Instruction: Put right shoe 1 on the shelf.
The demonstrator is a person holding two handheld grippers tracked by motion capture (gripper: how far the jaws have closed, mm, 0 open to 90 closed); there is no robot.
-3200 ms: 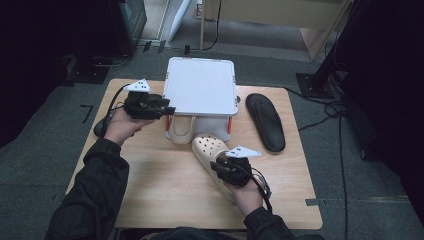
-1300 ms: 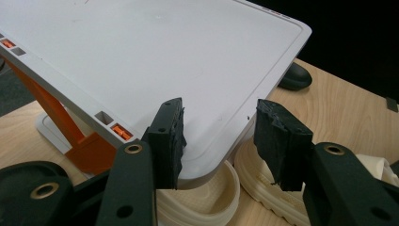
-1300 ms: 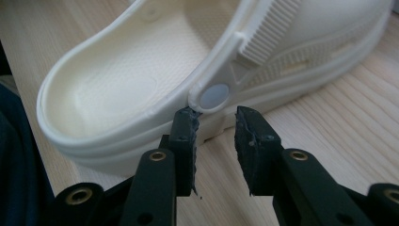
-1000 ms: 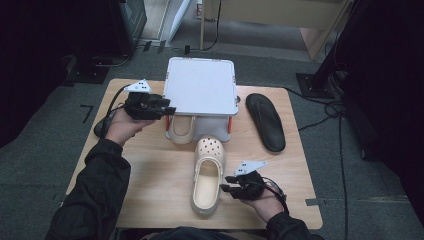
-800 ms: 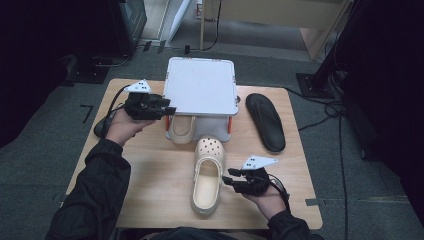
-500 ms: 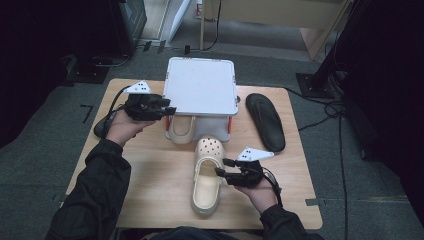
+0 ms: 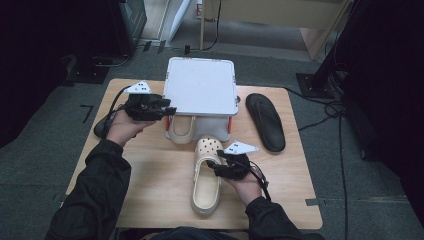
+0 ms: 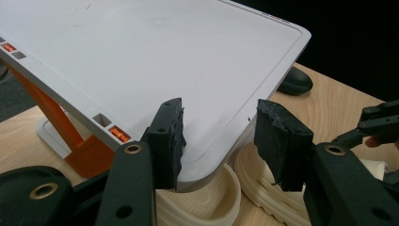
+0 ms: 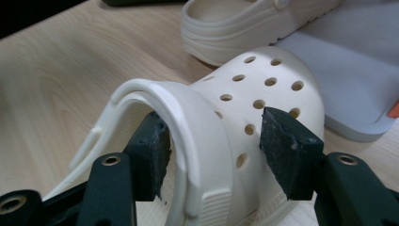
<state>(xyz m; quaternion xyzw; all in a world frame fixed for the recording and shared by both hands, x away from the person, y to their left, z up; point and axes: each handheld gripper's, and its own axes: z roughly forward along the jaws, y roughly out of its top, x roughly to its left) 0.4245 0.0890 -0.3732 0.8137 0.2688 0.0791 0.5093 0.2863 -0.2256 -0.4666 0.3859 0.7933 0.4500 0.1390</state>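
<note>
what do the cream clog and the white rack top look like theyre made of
Cream clog: looks like moulded foam resin, matte, one piece with punched round holes and a ribbed sole edge. White rack top: seems hard plastic, smooth and slightly satin, with a crisp moulded rim and rounded corner on orange legs. Neither can be confirmed by look alone.

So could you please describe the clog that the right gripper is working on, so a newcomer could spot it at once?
Start at the white shelf standing at the far middle of the wooden table. Just in front of it lies a cream clog, toe toward the shelf, with the right gripper open around its side. The other clog sits tucked under the shelf; this one lies out in the open.
</note>
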